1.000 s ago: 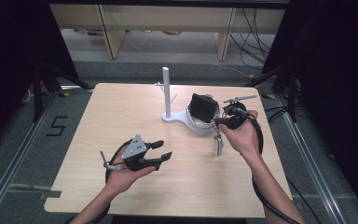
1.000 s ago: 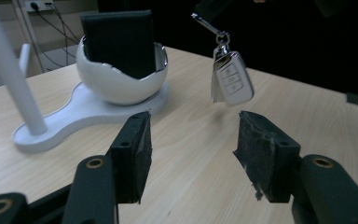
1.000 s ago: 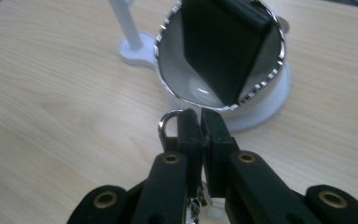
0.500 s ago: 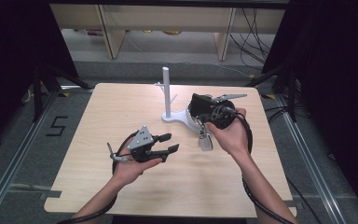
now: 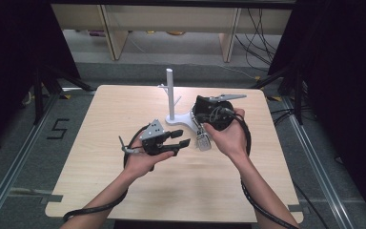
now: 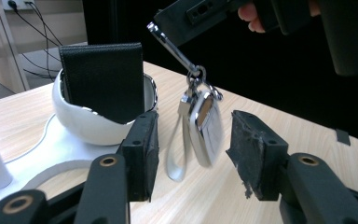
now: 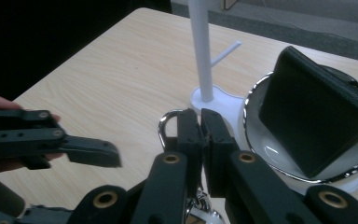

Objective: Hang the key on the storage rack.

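Silver keys (image 6: 200,123) are pinched by the ring in the closed right gripper (image 7: 200,126); the wide-open left gripper (image 6: 191,149) is held around them untouching. No writing is legible.

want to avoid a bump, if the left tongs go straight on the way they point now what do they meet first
Most likely the silver keychain, hanging from the right tongs between the open left tongs' jaws. Beyond it, slightly aside, sits the white bowl holding the black wallet; depth is uncertain.
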The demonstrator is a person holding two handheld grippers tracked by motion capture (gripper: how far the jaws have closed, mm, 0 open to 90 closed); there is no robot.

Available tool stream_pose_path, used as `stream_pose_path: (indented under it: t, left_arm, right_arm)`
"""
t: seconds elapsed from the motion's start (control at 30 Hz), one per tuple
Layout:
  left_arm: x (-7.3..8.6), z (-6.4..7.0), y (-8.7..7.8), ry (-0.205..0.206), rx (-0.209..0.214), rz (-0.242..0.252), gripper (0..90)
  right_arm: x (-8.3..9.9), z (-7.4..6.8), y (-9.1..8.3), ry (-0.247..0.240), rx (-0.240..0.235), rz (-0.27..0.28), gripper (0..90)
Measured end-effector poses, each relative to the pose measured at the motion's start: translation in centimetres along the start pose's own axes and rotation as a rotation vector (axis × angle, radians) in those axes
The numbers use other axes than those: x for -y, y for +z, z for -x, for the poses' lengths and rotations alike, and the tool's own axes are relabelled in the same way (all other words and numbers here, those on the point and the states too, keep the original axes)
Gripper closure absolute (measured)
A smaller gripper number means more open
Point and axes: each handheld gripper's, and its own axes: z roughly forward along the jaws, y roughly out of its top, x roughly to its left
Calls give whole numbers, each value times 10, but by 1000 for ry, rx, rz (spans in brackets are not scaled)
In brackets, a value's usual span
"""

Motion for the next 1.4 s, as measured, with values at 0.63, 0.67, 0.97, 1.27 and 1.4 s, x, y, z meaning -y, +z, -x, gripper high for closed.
stream_pose_path:
  t: [0.63, 0.67, 0.97, 1.27, 1.4]
  left_arm:
    - [-12, -5, 25, -171, 41, 30, 680]
    - [-12, -5, 25, -156, 27, 34, 697]
    - [-11, -8, 23, -151, -15, 15, 824]
    - [-10, -7, 17, -69, -81, -17, 851]
    - [-10, -14, 11, -58, -115, -20, 851]
  right_arm:
    - [0, -12, 6, -27, -29, 27, 881]
    - [0, -12, 6, -52, -19, 29, 881]
    - [1, -16, 7, -41, -27, 32, 900]
    - [-1, -15, 0, -49, -44, 80, 900]
    - [0, -8, -11, -33, -23, 139, 832]
